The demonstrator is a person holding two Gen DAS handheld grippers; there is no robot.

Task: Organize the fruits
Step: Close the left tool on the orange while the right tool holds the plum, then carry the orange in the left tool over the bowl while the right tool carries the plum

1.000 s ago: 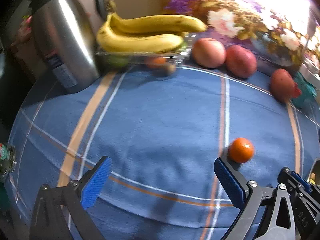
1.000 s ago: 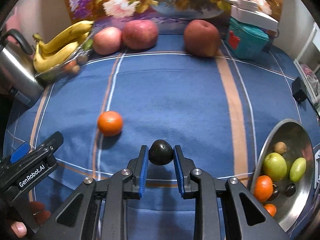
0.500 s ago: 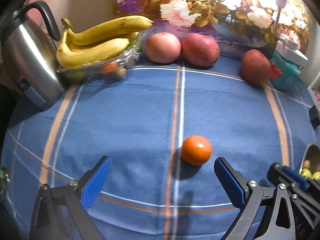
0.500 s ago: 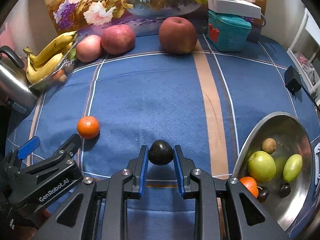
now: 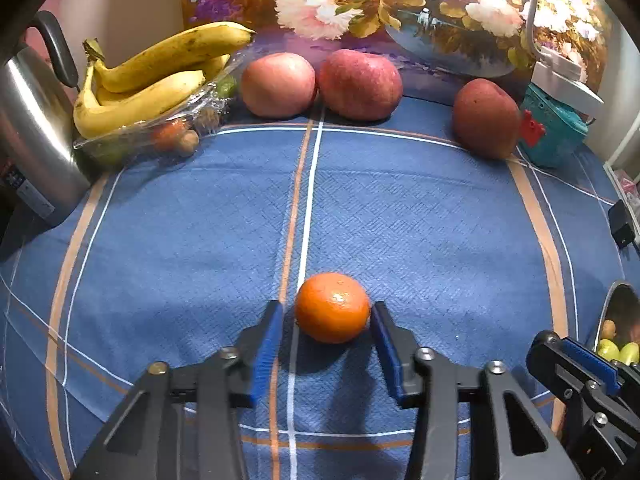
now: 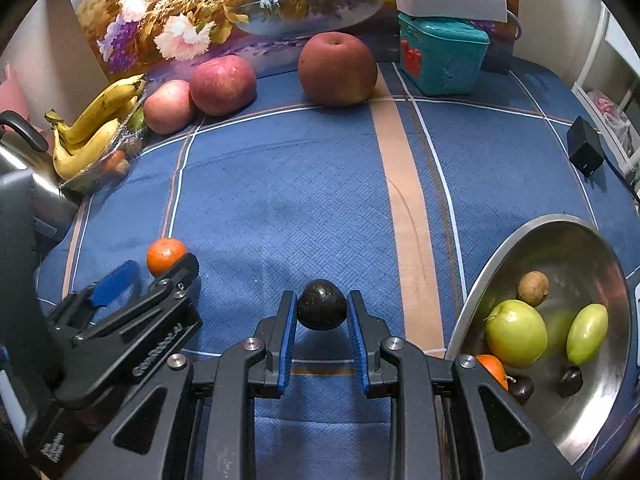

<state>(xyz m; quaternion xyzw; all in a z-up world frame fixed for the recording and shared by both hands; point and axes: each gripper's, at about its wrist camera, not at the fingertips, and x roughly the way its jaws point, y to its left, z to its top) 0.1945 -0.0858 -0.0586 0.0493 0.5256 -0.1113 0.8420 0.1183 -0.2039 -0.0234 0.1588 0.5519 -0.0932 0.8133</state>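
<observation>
An orange tangerine [image 5: 332,307] lies on the blue tablecloth between the fingers of my left gripper [image 5: 326,320]. The right pad touches it, the left pad stands a small gap away. It also shows in the right wrist view [image 6: 165,256] beside the left gripper [image 6: 148,276]. My right gripper [image 6: 322,314] is shut on a dark avocado [image 6: 321,305], held a little above the cloth. A steel bowl [image 6: 560,236] at the right holds a green apple [image 6: 516,333], a green fruit, a small brown fruit, dark plums and a tangerine.
Three red apples [image 5: 360,84] stand along the back by a flower picture. Bananas [image 5: 152,80] lie on a wrapped tray at back left, next to a steel kettle [image 5: 28,132]. A teal box [image 6: 440,56] and a black adapter [image 6: 585,152] sit at the back right.
My left gripper has moved onto the tangerine and narrowed from wide open to nearly around it. My right gripper has carried the avocado closer to the bowl.
</observation>
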